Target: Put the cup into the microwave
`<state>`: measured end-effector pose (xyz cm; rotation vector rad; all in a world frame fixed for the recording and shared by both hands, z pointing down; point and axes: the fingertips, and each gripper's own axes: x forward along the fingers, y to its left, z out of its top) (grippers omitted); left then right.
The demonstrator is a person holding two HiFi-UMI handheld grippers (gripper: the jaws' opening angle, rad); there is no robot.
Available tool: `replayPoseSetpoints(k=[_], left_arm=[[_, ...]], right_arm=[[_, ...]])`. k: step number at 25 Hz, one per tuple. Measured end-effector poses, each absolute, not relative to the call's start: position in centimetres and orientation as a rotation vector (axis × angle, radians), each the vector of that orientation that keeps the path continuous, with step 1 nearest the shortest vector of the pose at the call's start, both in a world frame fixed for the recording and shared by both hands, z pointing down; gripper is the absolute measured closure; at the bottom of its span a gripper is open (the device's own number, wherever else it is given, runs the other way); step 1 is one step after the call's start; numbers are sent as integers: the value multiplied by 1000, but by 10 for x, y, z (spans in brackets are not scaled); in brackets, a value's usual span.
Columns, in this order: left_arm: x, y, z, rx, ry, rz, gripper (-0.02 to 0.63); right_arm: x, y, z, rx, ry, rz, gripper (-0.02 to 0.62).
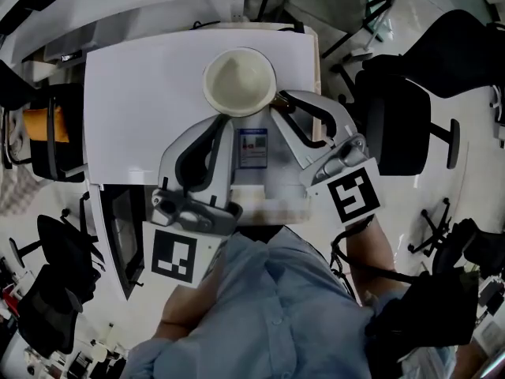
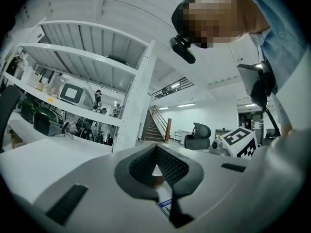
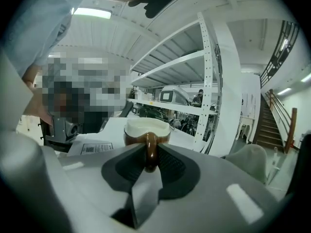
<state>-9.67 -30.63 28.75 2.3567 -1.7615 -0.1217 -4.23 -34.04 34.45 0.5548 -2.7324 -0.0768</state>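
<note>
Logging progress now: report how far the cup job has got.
Done: the right gripper grips the cup by its handle. In hand: the cup seems to rest on top of the microwave, whose door looks open. Still to do: put it inside.

Cup brown outside, cream inside; microwave white; left gripper and right gripper grey with black ribbed pads, cubes white with black square markers; shirt light blue.

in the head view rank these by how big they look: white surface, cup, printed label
1. white surface
2. cup
3. printed label
The cup stands slightly nearer the camera, but the gaps are plain.
</note>
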Motion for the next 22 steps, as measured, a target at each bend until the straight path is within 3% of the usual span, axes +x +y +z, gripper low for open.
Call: replayPoseSetpoints(k=[22], left_arm=[[-94, -299, 289, 2353, -1745, -134, 601]], right_arm=[[-38, -323, 356, 434, -2653, -123, 493]])
